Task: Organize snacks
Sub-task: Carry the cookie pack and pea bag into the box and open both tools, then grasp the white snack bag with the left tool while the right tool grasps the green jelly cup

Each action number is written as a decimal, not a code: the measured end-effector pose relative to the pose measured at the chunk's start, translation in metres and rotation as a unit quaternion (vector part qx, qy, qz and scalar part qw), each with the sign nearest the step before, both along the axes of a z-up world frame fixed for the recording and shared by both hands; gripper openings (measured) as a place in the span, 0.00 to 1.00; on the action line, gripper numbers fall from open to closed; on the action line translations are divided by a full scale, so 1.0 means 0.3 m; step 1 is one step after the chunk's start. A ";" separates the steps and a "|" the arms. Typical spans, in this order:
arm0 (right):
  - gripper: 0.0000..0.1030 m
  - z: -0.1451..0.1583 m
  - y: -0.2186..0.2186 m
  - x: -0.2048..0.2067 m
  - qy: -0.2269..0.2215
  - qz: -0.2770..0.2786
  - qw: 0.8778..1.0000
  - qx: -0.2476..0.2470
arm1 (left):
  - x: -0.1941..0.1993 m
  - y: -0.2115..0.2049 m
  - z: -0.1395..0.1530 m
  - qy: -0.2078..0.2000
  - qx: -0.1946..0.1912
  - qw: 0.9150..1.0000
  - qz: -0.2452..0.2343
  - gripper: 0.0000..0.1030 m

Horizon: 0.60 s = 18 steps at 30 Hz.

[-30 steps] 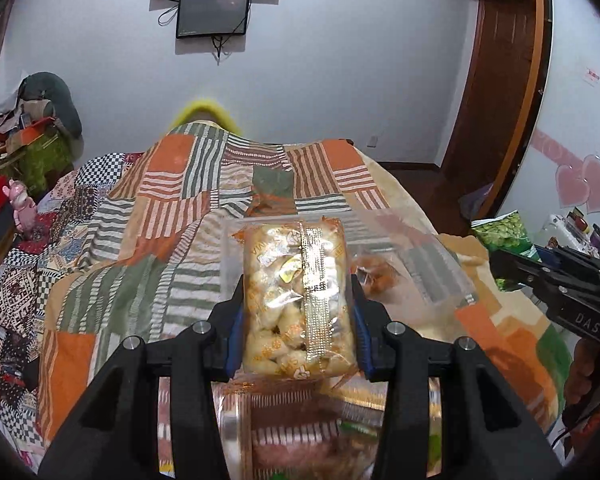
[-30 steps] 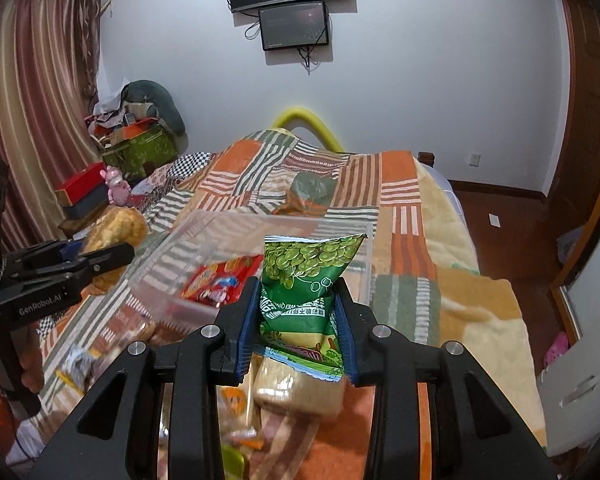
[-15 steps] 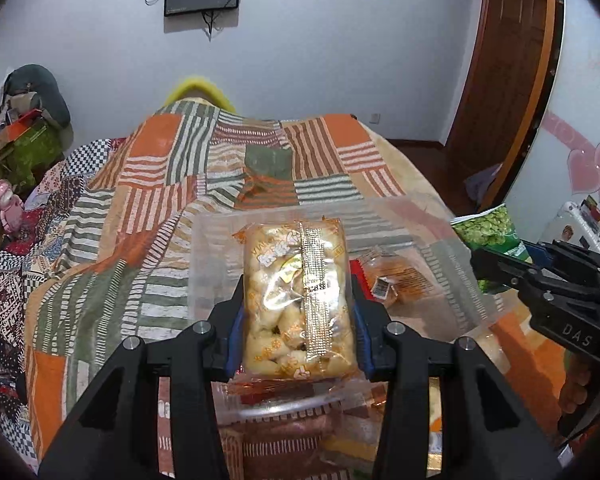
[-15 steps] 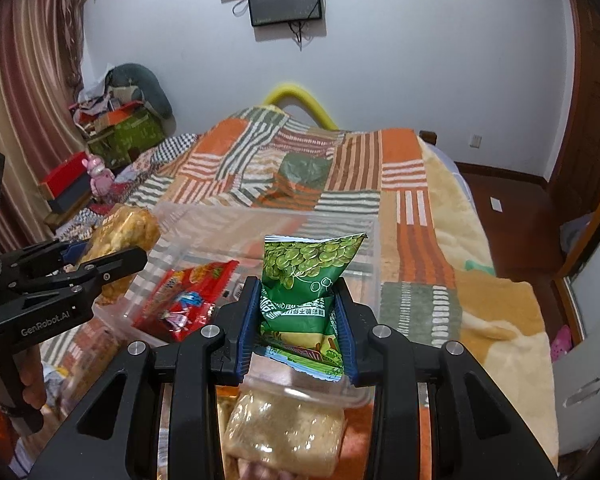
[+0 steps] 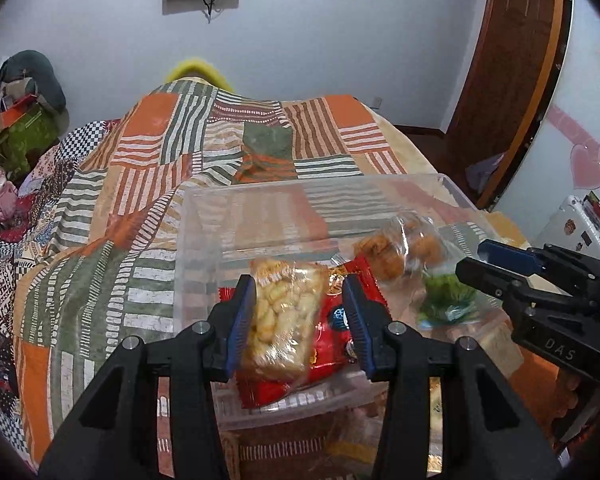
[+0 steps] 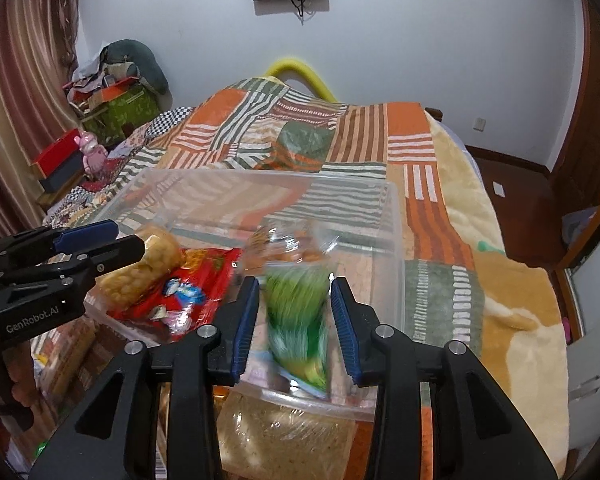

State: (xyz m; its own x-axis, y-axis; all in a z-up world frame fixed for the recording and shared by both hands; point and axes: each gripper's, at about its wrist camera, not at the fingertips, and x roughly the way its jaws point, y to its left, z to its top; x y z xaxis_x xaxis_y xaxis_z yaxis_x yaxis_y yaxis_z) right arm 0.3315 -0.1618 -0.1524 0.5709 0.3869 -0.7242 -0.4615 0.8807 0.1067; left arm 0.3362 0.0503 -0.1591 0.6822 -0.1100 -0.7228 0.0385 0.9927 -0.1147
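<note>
A clear plastic bin (image 5: 260,200) (image 6: 392,232) sits on the patchwork bed. My left gripper (image 5: 300,320) is open over the bin; a yellow puffed-snack bag (image 5: 280,320) lies loose between its fingers on a red snack packet (image 5: 332,344). My right gripper (image 6: 294,324) is open; the green pea bag (image 6: 300,320) is blurred, dropping free between its fingers into the bin. An orange snack bag in clear wrap (image 5: 396,248) lies at the bin's back. The right gripper also shows in the left wrist view (image 5: 500,268), and the left gripper in the right wrist view (image 6: 100,244).
More snack packets lie under and in front of the bin (image 6: 284,436). The patchwork quilt (image 5: 140,168) covers the bed. A beige blanket (image 6: 512,320) lies at the right. Boxes and clutter (image 6: 108,108) stand at the far left by the curtain.
Both grippers have opened and moved down over the bin. The yellow snack bag and the green pea bag have been let go and fall into the bin.
</note>
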 end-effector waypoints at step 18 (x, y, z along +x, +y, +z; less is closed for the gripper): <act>0.53 0.150 -0.076 -0.251 -0.041 0.021 0.999 0.022 | -0.322 0.063 0.211 -0.049 0.031 0.998 0.007 0.63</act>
State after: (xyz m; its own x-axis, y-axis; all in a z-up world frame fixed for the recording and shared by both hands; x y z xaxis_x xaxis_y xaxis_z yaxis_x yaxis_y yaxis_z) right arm 0.2562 -0.1845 -0.1073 0.6099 0.4411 -0.6584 -0.5060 0.8561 0.1049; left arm 0.2395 0.0693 -0.0958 0.7511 -0.0569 -0.6577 0.0319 0.9982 -0.0500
